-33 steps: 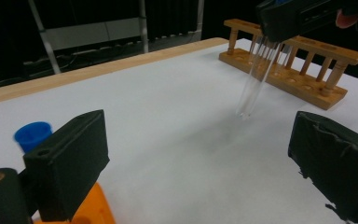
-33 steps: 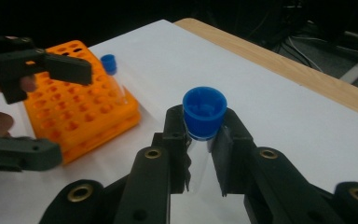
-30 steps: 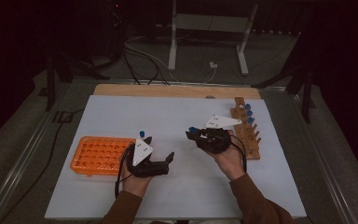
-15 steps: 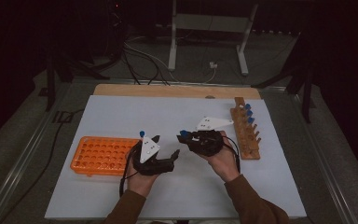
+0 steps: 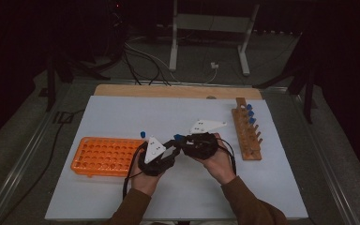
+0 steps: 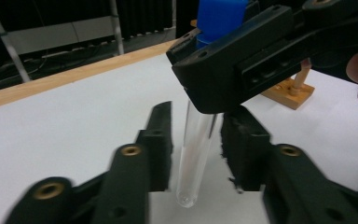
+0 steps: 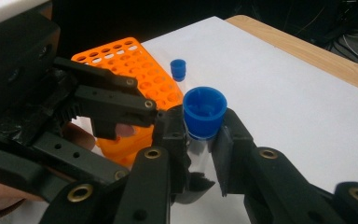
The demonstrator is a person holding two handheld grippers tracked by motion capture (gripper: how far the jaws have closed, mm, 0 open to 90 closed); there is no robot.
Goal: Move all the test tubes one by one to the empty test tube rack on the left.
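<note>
At the centre of the high view I hold the two tools nose to nose over the white desk [image 5: 122, 112]. My right hand-held gripper [image 7: 199, 140] is clamped on the test tube [image 6: 196, 144], just under its cap. The tube is clear glass or plastic with a rounded bottom and looks empty; its blue cap [image 7: 205, 111] is a round plug with a hollow, ribbed top. In the left gripper view the tube hangs nearly upright at mid-frame, its lower length between the pads of my left hand-held gripper [image 6: 196, 149]. Those jaws have just been closing around it, but a narrow gap shows on each side, so they do not grip it.

A second blue-capped tube [image 7: 179, 70] stands in the orange rack [image 5: 104, 154], at left of centre in the high view. A wooden rack [image 5: 246, 136] with blue-capped tubes lies at right of centre.

I can read no brand, label or writing on any item.
</note>
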